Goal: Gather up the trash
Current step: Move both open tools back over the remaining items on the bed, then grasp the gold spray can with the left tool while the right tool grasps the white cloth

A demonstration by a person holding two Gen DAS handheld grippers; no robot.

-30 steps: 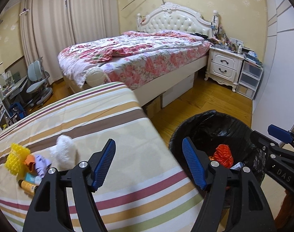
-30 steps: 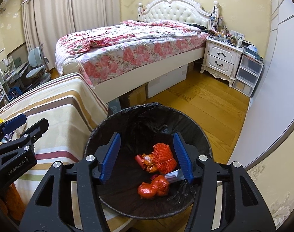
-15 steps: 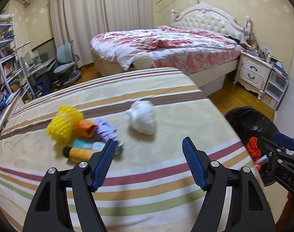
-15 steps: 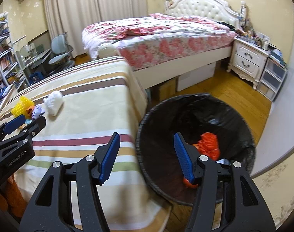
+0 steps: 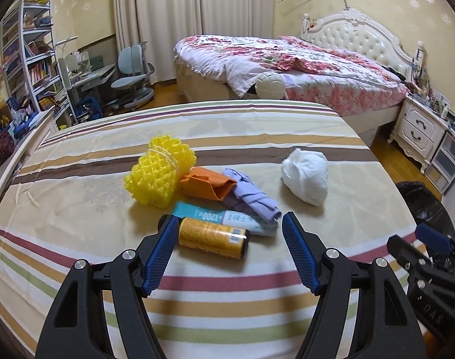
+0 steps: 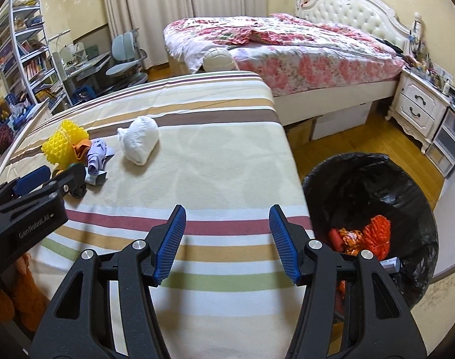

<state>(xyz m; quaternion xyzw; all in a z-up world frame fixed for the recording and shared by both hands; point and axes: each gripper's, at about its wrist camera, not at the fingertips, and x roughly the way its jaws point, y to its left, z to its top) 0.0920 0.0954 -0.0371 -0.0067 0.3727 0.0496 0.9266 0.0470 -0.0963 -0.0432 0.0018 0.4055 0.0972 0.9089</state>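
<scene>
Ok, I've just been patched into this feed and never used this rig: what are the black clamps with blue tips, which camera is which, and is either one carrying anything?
Those are two hand-held grippers with a fisheye camera on each, looking along its fingers. In the left wrist view, the left gripper is open and empty, hovering at a yellow-labelled cylindrical bottle. Behind the bottle on the striped bedcover lie a teal-and-white tube, a yellow foam net, a crumpled orange paper, a crumpled lilac paper and a white crumpled tissue wad. In the right wrist view, the right gripper is also open and empty over the bedcover's edge, beside a black-lined round bin that holds orange-red trash.
</scene>
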